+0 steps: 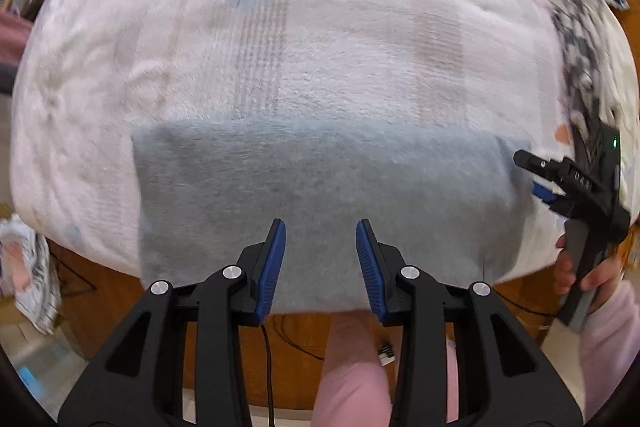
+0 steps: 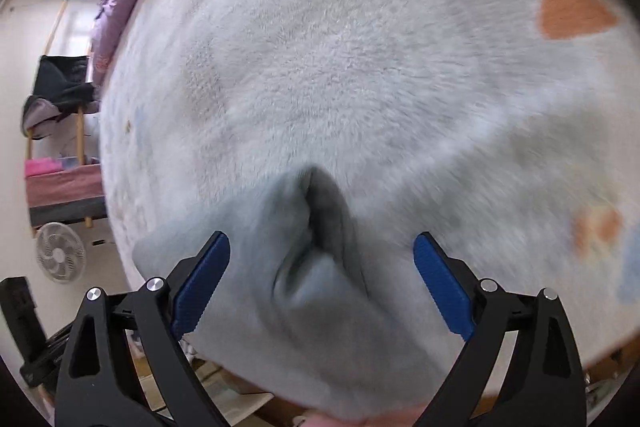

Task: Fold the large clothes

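- Left wrist view looks straight down on a grey-blue fleece garment (image 1: 320,195) lying flat as a neat rectangle on a pale floral blanket (image 1: 280,47), with its near edge hanging just over the bed's front edge.
- The left gripper (image 1: 321,263) hovers above that near edge, its blue pads partly spread with nothing between them; whether they touch the cloth I cannot tell.
- The right gripper (image 1: 536,175) shows at the garment's right edge, held in a hand (image 1: 580,275) with a pink sleeve.
- In the right wrist view the right gripper (image 2: 322,281) has its jaws spread wide, nothing pinched. Between and just ahead of them sits a raised pucker of the garment (image 2: 316,227), with a dark open fold at its corner.
- Judgement: one fold appears done, and both tools are positioned to take hold for the next fold.
- The next move likely calls for the right jaws to close on all layers at that puckered corner, and the left to pinch the near edge, so the layers lift together.
- The fabric looks thick, plushy and soft; it may slip or bunch if only the top layer is caught.
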Demonstrator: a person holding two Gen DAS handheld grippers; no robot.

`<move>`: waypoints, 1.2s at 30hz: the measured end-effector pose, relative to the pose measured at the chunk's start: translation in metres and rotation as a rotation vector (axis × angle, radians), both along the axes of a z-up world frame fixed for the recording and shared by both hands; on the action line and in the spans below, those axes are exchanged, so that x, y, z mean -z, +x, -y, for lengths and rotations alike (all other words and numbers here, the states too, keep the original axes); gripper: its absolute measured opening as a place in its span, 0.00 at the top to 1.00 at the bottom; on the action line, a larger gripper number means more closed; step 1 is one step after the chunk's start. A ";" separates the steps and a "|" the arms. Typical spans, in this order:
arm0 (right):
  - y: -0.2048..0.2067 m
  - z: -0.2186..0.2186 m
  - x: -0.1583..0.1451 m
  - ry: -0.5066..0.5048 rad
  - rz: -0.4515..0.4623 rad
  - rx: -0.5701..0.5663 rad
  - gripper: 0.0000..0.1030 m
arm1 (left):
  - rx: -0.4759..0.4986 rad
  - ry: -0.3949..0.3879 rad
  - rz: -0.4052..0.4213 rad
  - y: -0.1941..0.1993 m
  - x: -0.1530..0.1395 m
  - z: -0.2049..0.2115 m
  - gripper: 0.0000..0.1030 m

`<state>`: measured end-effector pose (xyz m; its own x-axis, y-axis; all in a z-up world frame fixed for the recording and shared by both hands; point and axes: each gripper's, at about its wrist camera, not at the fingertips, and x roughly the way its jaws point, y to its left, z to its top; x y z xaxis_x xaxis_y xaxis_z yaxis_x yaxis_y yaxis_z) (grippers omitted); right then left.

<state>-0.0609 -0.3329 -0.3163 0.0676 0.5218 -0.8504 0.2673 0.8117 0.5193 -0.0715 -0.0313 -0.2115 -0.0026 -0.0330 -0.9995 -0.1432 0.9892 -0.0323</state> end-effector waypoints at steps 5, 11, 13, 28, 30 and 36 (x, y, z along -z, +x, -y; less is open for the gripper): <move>-0.006 -0.007 0.005 0.096 0.029 -0.160 0.06 | -0.075 -0.030 -0.025 0.008 0.032 -0.014 0.62; -0.039 -0.036 0.022 0.265 -0.066 -0.269 0.06 | -0.098 -0.054 -0.050 0.015 0.056 -0.019 0.62; -0.039 -0.034 0.023 0.242 -0.079 -0.161 0.06 | -0.097 -0.086 -0.039 0.020 0.055 -0.018 0.62; -0.042 -0.040 -0.012 0.116 -0.114 0.070 0.40 | 0.035 -0.141 -0.038 0.056 0.057 0.019 1.00; -0.046 -0.033 -0.015 0.109 -0.131 0.078 0.41 | 0.056 -0.097 -0.043 0.056 0.064 0.018 1.00; -0.028 -0.049 -0.001 0.059 -0.167 0.043 0.41 | 0.100 -0.005 -0.092 0.073 0.100 0.030 0.98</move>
